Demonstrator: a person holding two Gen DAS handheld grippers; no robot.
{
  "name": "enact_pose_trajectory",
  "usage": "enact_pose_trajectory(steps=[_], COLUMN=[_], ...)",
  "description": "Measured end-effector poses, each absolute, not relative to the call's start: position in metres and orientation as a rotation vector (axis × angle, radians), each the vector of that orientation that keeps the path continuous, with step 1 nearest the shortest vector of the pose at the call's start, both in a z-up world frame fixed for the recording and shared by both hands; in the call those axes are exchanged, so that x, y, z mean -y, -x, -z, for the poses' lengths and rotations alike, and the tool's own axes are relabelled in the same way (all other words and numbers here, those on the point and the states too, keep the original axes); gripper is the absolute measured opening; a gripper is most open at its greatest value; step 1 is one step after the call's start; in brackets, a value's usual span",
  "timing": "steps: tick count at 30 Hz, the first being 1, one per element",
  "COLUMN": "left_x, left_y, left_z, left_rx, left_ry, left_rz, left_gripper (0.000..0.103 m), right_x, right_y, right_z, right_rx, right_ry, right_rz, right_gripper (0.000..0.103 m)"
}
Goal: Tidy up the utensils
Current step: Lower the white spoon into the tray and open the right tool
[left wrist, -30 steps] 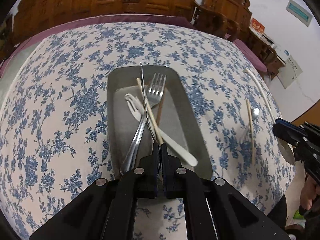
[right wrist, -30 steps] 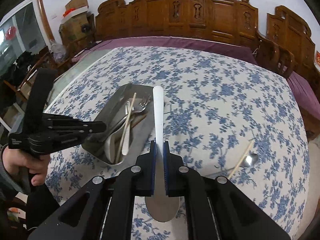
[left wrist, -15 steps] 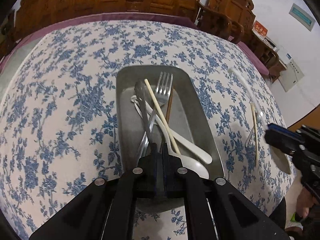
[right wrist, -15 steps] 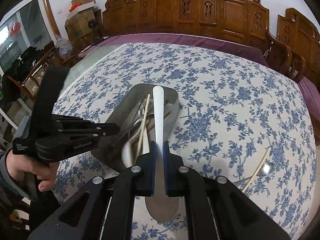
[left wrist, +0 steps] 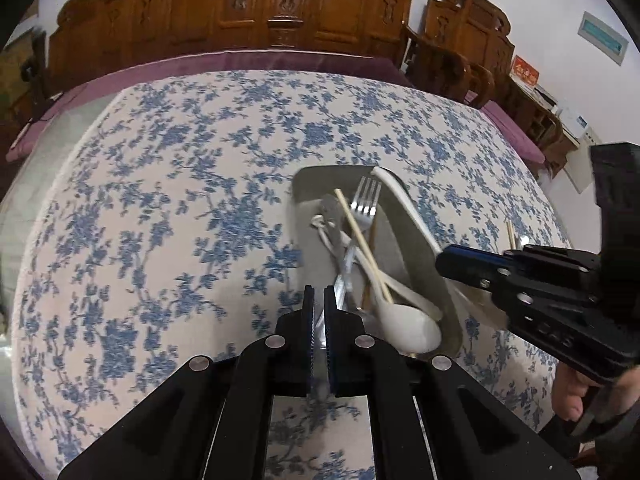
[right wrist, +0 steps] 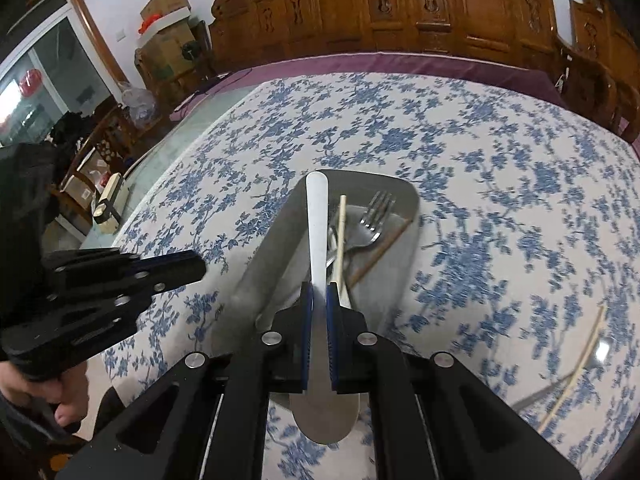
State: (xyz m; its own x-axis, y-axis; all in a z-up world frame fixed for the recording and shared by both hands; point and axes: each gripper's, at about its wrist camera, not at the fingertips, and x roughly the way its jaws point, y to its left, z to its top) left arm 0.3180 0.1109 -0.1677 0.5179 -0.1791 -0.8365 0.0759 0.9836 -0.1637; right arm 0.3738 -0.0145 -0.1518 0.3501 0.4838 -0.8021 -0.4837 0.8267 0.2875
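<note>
A metal tray [left wrist: 424,240] [right wrist: 276,240] on the flowered tablecloth holds a fork [left wrist: 366,204] [right wrist: 376,216], a white spoon [left wrist: 408,324], a chopstick [left wrist: 360,240] [right wrist: 341,240] and other cutlery. My right gripper [right wrist: 318,292] is shut on a white spoon [right wrist: 317,216], handle pointing forward over the tray, bowl under the jaws. It shows at the right in the left wrist view [left wrist: 452,264]. My left gripper [left wrist: 317,300] is nearly closed and empty at the tray's near left edge; it shows at the left in the right wrist view [right wrist: 192,266].
A chopstick [right wrist: 576,372] and a metal spoon [right wrist: 560,384] lie on the cloth right of the tray. Carved wooden chairs [left wrist: 280,4] ring the far side of the table. Boxes [right wrist: 164,36] and clutter stand at the far left.
My left gripper let go of the metal utensil into the tray and drew back to the left. My right gripper carried the white spoon over the tray.
</note>
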Motion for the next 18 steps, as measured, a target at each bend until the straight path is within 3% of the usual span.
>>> enact_pose_trajectory(steps=[18], left_x=[-0.136], left_y=[-0.305], left_z=[0.153], left_rx=[-0.986], left_ry=[0.106], left_rz=[0.112], left_gripper=[0.004], right_x=[-0.023], right_y=[-0.405], right_z=[0.178], right_rx=[-1.112], right_ry=[-0.110], right_rz=[-0.605], right_gripper=[0.009])
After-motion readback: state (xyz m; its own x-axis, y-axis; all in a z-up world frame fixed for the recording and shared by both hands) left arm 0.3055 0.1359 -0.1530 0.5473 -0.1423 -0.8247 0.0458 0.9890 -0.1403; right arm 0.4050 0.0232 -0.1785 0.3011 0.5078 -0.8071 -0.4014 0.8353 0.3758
